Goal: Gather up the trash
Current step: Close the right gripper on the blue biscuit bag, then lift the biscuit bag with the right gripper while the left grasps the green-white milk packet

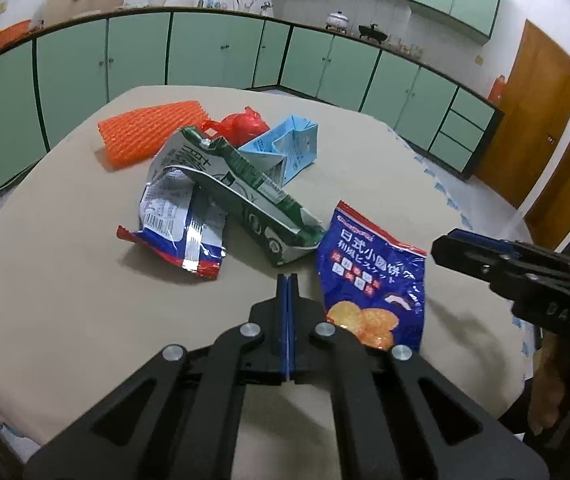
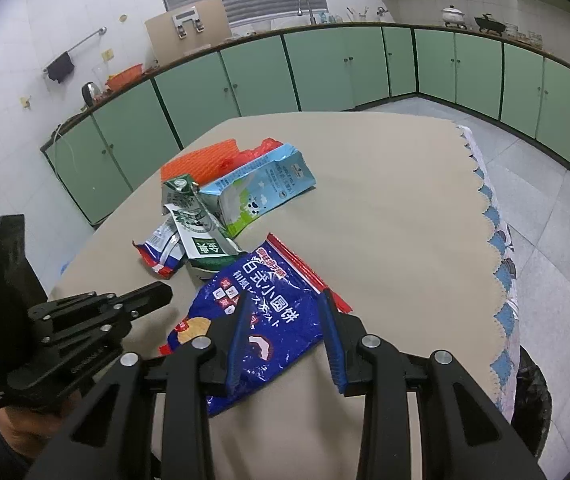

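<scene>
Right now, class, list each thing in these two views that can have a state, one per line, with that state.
Left tongs: shut, holding nothing.
Right tongs: open, astride the blue biscuit bag.
Blue biscuit bag: flat on the table, crinkled.
Green carton: crushed, lying down.
Light blue milk carton: lying down, squashed.
Silver snack wrapper: torn open, crumpled.

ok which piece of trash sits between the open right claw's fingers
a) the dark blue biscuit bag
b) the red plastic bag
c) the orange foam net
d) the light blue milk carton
a: in the right wrist view the right claw is spread open with its blue fingers on either side of the dark blue biscuit bag, while the other trash lies farther back on the table.
</scene>
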Motion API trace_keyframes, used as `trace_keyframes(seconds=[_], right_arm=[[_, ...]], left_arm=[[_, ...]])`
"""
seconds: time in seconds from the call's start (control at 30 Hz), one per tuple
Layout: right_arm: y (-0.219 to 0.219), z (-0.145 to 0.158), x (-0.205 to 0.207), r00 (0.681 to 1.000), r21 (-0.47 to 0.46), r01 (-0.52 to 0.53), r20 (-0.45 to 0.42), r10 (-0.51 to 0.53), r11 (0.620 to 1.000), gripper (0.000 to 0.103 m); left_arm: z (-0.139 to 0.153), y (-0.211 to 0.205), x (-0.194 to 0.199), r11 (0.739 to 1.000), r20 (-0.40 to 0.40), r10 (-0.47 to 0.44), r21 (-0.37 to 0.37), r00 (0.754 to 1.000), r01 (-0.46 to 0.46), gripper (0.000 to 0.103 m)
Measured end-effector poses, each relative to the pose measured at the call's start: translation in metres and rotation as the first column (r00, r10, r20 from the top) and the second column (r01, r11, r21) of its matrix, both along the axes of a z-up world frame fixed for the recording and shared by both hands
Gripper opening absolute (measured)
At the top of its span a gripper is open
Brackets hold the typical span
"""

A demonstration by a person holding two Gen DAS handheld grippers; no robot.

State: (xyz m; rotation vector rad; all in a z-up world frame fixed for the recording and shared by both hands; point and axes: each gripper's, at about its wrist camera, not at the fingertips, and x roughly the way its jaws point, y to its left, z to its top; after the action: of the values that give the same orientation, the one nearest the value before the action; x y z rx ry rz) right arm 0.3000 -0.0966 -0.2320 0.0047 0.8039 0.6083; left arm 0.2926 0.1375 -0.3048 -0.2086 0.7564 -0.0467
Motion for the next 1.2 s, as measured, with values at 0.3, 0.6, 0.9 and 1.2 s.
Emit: trace_keyframes(seconds=[0.3,0.6,0.9,1.2], right_arm=[[-0.003,-0.002,-0.003,1.000,-0.016,0.010,0.002,-0.010,1.000,0.034],[0.002,-0.023,0.010,0.998,-0.043,0.054,-0.027,-0.055,0.998,0.053],[0.020,-0.044,0.019,0.999,-0.128,0.052,-0.003,-0.053,0.990,0.062],[0.026,-0.043,0.016,0.999,-0.191,0.023,0.045,-0.014,0.981,0.005]], left_arm=[[0.026,-0.009,-0.018,0.994,0.106,0.030,0.103,0.994,-0.041,0.025],[0.023,0.001,-0.021,0.983,0.135,0.080,0.153,0.988,-0.101,0.056],[0.022,0.007,-0.022,0.983,0.146,0.080,0.150,0.986,-0.102,0.056],[0.019,0.015,-0.022,0.987,0.130,0.095,0.116,0.987,-0.110,0.056]])
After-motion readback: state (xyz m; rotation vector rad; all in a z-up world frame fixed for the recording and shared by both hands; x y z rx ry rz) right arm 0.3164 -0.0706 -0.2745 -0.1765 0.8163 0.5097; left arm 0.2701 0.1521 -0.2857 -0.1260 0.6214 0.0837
